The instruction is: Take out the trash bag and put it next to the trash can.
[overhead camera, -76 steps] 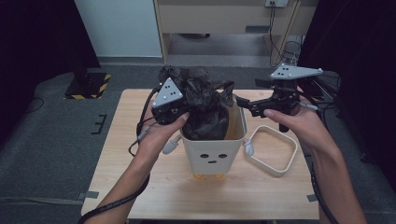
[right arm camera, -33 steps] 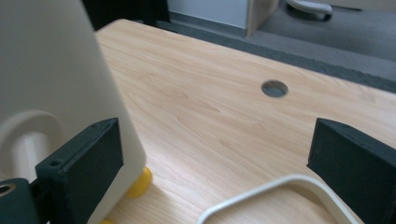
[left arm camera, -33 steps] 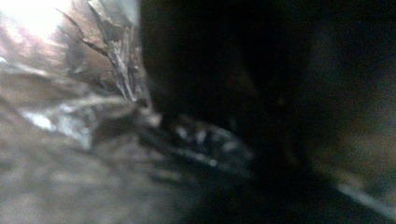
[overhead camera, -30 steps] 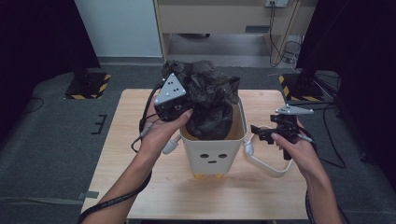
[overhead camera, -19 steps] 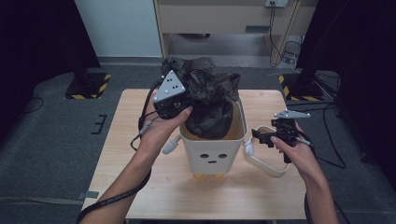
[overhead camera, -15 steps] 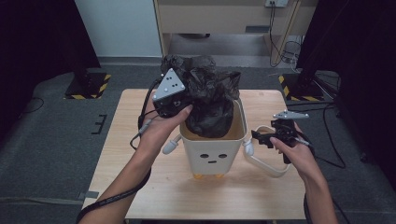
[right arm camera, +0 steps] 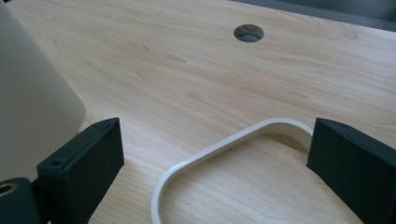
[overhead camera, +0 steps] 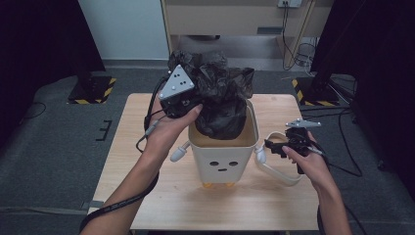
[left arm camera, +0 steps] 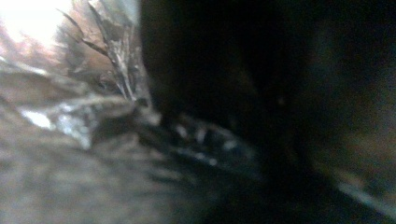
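Where the high view looks down on the wooden table (overhead camera: 147, 196), a cream bin (overhead camera: 222, 156) with a small face on its front stands near the table's middle. A crumpled black bag (overhead camera: 218, 95) rises out of the bin's open top, its lower part inside the bin. The left gripper (overhead camera: 182, 100) is pressed into the bag just left of the bin's rim; whether its jaws are apart or together cannot be told here. The right gripper (overhead camera: 274, 147) is low, just right of the bin, over a white ring-shaped frame (overhead camera: 281, 176) lying flat on the table beside the bin.

Left gripper view: blurred, crinkled black bag (left arm camera: 116, 116) film sits close against the lens. The jaw state cannot be told.

Right gripper view: the two black jaws stand wide apart, gripping nothing. The bin (right arm camera: 32, 102) wall is at the left, just beside one jaw. The white frame (right arm camera: 224, 144) curves across the table (right arm camera: 187, 65) between the jaws, and a round hole (right arm camera: 248, 32) lies farther from the bin.
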### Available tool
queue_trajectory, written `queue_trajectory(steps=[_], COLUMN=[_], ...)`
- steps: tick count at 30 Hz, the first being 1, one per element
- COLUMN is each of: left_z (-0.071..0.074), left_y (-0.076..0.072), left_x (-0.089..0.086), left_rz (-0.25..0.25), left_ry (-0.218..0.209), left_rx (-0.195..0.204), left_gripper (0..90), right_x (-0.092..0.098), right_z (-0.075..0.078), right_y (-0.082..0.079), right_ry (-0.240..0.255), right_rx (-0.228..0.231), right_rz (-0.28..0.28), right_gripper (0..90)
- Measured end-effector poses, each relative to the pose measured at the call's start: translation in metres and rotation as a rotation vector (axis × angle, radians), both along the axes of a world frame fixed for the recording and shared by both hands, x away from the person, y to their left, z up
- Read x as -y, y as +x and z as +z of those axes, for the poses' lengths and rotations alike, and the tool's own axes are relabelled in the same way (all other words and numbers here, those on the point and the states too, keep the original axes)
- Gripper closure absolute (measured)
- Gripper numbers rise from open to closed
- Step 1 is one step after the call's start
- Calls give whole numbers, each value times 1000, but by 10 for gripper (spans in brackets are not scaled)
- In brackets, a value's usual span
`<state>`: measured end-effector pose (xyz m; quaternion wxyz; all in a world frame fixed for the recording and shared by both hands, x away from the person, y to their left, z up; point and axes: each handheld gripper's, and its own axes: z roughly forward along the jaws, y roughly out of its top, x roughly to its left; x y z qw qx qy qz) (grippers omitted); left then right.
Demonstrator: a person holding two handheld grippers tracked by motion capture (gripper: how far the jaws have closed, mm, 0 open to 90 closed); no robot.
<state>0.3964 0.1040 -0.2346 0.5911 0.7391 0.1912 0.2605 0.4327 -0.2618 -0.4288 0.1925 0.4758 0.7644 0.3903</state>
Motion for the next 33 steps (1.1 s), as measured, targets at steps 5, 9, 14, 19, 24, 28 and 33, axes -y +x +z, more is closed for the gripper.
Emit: queue_trajectory(steps=[5, 9, 14, 19, 24, 28, 33], left_z=[2, 4, 6, 9, 13, 16, 20], left_y=[2, 3, 4, 3, 2, 1, 1], left_x=[-5, -9, -16, -22, -30, -38, -49], left_rz=[13, 22, 41, 51, 60, 72, 91], left_ry=[-7, -15, -41, -63, -85, -92, -115], left_rx=[-3, 1, -12, -6, 4, 10, 14], left_gripper=[870, 870, 873, 876, 877, 877, 877], right_x=[5, 8, 11, 12, 14, 15, 16], right_z=[-3, -4, -8, -8, -8, -8, -7], right_y=[0, 0, 0, -1, -1, -2, -1], right_ry=[5, 10, -11, -9, -14, -12, -17], right_rx=[-7, -17, -18, -17, -14, -18, -13], right_rz=[-19, -28, -36, -33, -39, -44, -40], right_gripper=[38, 39, 40, 39, 39, 39, 39])
